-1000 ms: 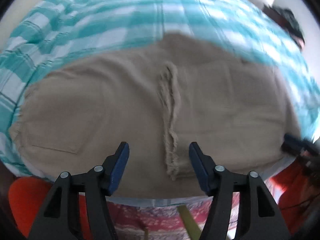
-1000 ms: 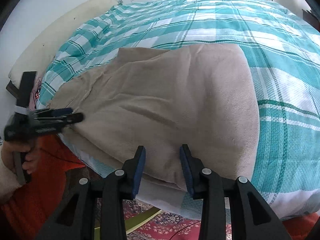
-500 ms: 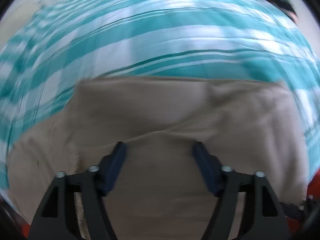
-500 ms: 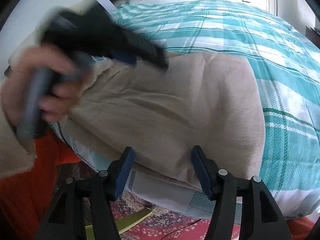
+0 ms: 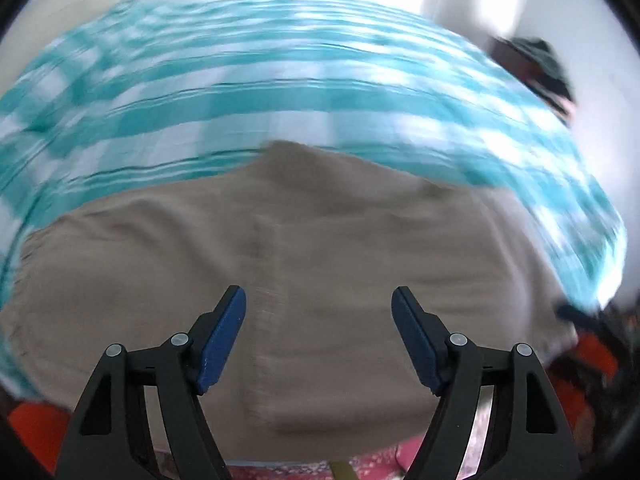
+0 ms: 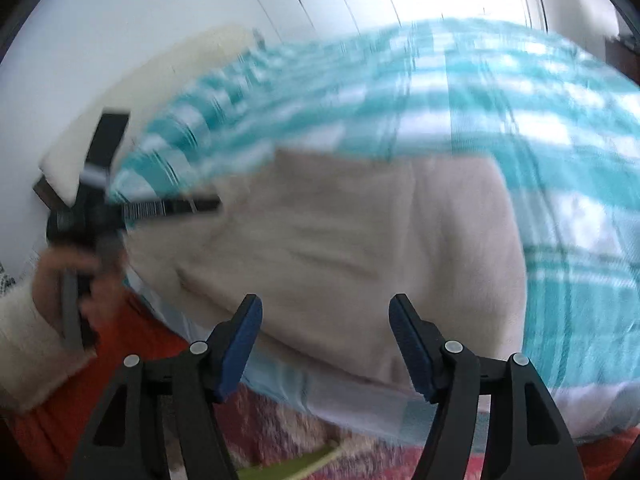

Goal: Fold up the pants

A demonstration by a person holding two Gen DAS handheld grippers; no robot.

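Both my grippers hang wide open above the folded pants, gripping nothing.

My left gripper (image 5: 319, 300) spreads its blue-padded fingers over the beige pants (image 5: 320, 264), a raised seam running just inside the left pad; my right gripper (image 6: 325, 308) hovers over their near edge (both views are blurred). The soft woven cloth lies folded on the teal-and-white checked bedspread (image 5: 280, 92).

No writing, brand, number or sign can be read in either view. The left hand-held gripper (image 6: 192, 206), seen from the right wrist camera, bears a pale striped patch along its side, too blurred to make out.
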